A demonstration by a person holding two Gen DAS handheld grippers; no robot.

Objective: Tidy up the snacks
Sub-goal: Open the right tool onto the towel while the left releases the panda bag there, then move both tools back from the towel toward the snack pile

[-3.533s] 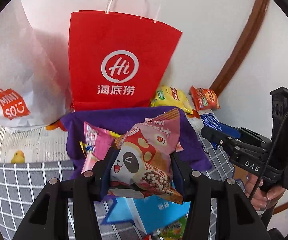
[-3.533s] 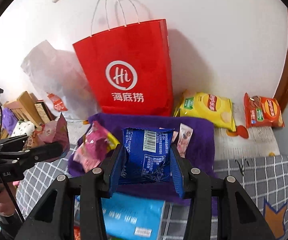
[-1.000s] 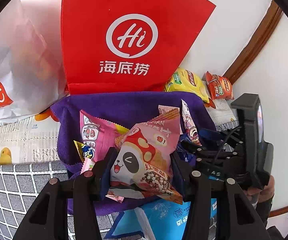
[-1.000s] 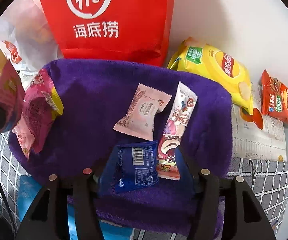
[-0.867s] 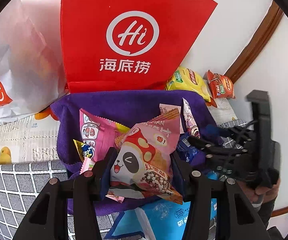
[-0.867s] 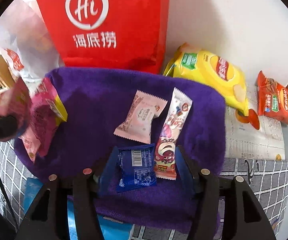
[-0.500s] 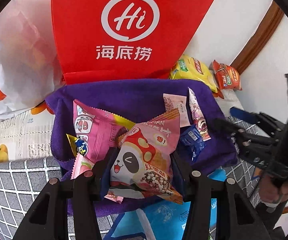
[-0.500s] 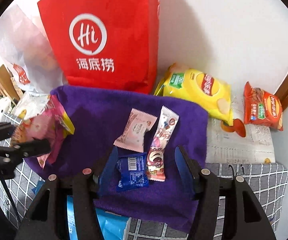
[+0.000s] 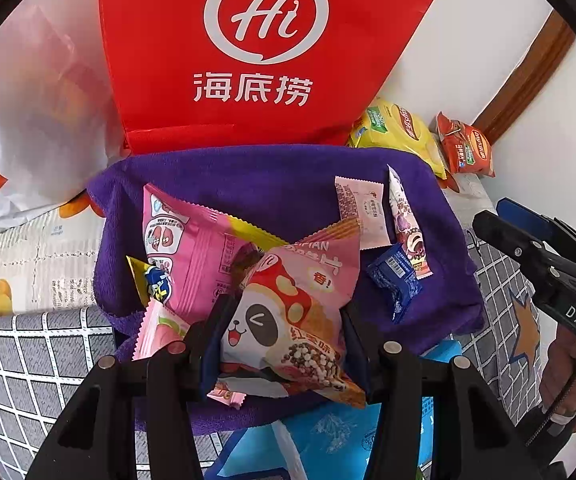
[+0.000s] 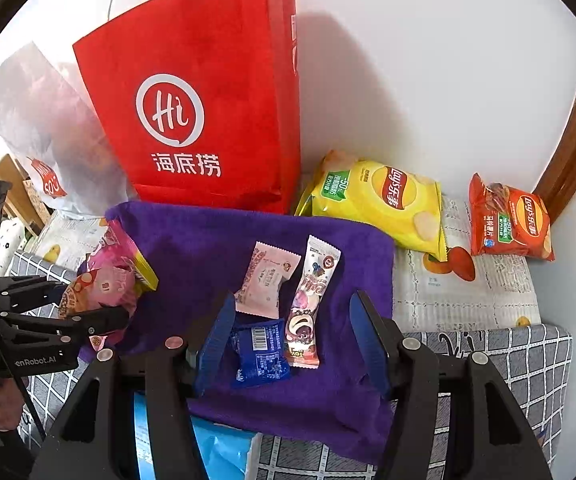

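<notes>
1. Gripping a pink panda snack bag point(image 9: 288, 320) between its two fingers, the left gripper point(image 9: 284, 344) sits at the bottom centre of the left wrist view, jaws closed against the bag's sides.
2. To the left of that bag, a larger pink packet point(image 9: 192, 248) lies on the purple cloth point(image 9: 256, 180), with a small yellow and blue wrapper point(image 9: 150, 280) at its lower left edge.
3. Behind the cloth, at the top of the frame, a red paper bag point(image 9: 248, 52) stands against the wall, and a white plastic bag point(image 9: 28, 120) sits to its left.
4. In the right wrist view, the right gripper point(image 10: 291, 344) fills the lower centre with its jaws spread wide and nothing between them held.
5. A small blue packet point(image 10: 262, 354) lies loose on the cloth between the fingers, nearer the left one, not touching either.
6. Just above and right of it lie a pale pink wrapper point(image 10: 266, 280) and a long white bar wrapper point(image 10: 311, 300), side by side.
7. Farther right, off the cloth, a yellow chip bag point(image 10: 383, 200) leans by the wall, and an orange chip bag point(image 10: 507, 220) lies near the right edge.
</notes>
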